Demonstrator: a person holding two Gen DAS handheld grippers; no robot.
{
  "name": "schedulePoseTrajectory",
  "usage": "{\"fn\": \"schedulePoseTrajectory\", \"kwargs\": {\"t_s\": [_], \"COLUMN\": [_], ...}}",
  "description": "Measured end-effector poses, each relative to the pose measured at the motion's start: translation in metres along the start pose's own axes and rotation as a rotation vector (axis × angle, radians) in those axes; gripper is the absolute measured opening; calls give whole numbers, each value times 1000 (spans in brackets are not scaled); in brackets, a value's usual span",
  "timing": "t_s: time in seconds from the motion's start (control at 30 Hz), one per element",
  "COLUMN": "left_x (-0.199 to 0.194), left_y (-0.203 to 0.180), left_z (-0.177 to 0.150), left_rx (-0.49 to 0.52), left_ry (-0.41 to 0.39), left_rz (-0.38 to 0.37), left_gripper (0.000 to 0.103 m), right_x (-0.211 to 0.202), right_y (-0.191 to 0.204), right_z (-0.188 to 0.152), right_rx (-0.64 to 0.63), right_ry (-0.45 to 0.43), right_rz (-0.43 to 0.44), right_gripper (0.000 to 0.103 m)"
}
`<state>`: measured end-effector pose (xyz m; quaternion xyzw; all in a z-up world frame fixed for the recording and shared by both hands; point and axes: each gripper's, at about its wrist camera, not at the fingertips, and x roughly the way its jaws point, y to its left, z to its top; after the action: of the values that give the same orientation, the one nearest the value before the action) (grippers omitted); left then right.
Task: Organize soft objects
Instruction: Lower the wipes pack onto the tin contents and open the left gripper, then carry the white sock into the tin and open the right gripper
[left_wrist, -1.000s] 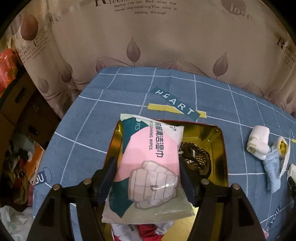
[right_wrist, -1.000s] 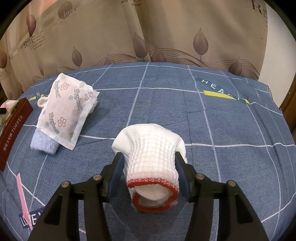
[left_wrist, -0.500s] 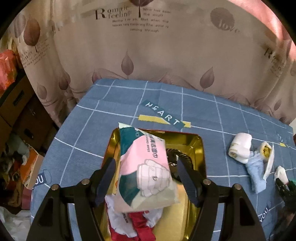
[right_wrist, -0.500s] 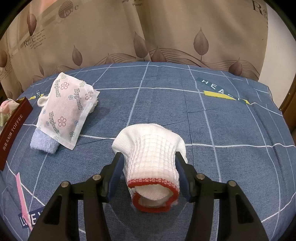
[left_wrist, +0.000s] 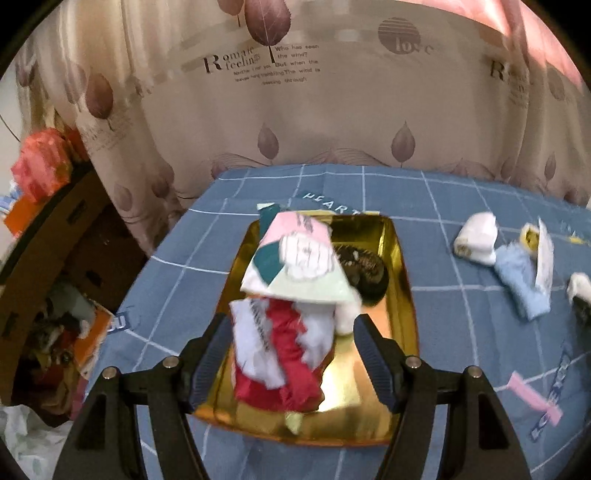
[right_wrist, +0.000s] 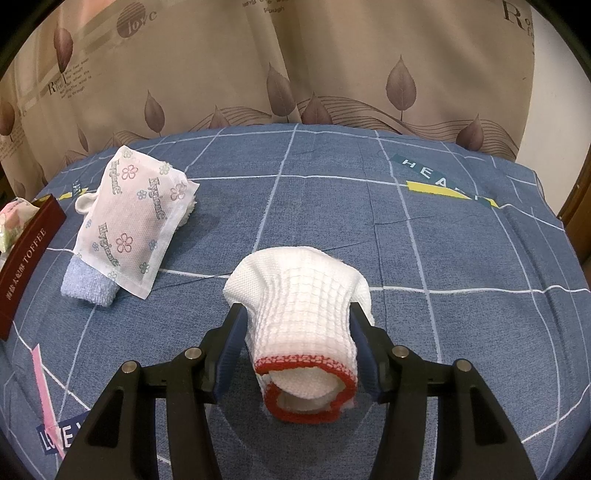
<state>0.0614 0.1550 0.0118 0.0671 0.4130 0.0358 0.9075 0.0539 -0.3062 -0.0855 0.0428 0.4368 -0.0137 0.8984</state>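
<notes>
In the left wrist view, a pink and green wipes pack (left_wrist: 295, 266) lies in the gold tin tray (left_wrist: 402, 288), across a red and white cloth (left_wrist: 284, 354) and beside a dark mesh item (left_wrist: 364, 266). My left gripper (left_wrist: 291, 325) hangs open above the tray's near half, touching nothing. In the right wrist view, my right gripper (right_wrist: 297, 314) has a rolled white knit cloth with a red rim (right_wrist: 299, 288) between its jaws. The jaws are closing, and both pads press the cloth's sides as it rests on the blue tablecloth.
A flowered Hygiene packet (right_wrist: 136, 218) lies over a light blue towel (right_wrist: 88, 284) near the tin's maroon side (right_wrist: 26, 266). A white roll (left_wrist: 476, 238) sits right of the tray. Cardboard boxes (left_wrist: 55, 240) stand past the table's left edge, with a curtain behind.
My left gripper let go of the wipes pack, which now lies in the tray, and drew back and up. The right gripper squeezed the white cloth slightly and stayed in place.
</notes>
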Motion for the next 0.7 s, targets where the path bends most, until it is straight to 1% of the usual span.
{"fn": "schedulePoseTrajectory", "kwargs": {"t_s": [0.1,0.17,0.23,0.37,0.5,0.53,0.63,0.7], "left_x": [-7,-8,-9,-10,-6,-3,7,9], "left_y": [-4,-4,-1,5,15,18,24,30], "left_z": [-16,-23,-28,-36,-39,-41,-44,-45], "left_rx": [16,8,-14,-48,-75,-82,-108,-131], "left_ry": [-32,-43,-43,-45,-59,-52,-25,-21], "left_rz": [55,71,68,88,124,137,139,168], "left_gripper": [71,71,71,71,71,71,71,71], "right_x": [-1,-1,-2,-1,-1,-1,-2,-5], "right_y": [-2,-4,-5,1,1,2,4,7], "right_z": [0,0,0,0,0,0,1,4], "right_rx": [9,18,21,-10,-21,-18,-24,-11], "right_ry": [-11,-15,-17,-17,-16,-15,-18,-24], "right_rz": [-6,-7,-11,-48,-54,-52,-58,-49], "right_gripper": [42,38,36,34,34,34,32,31]}}
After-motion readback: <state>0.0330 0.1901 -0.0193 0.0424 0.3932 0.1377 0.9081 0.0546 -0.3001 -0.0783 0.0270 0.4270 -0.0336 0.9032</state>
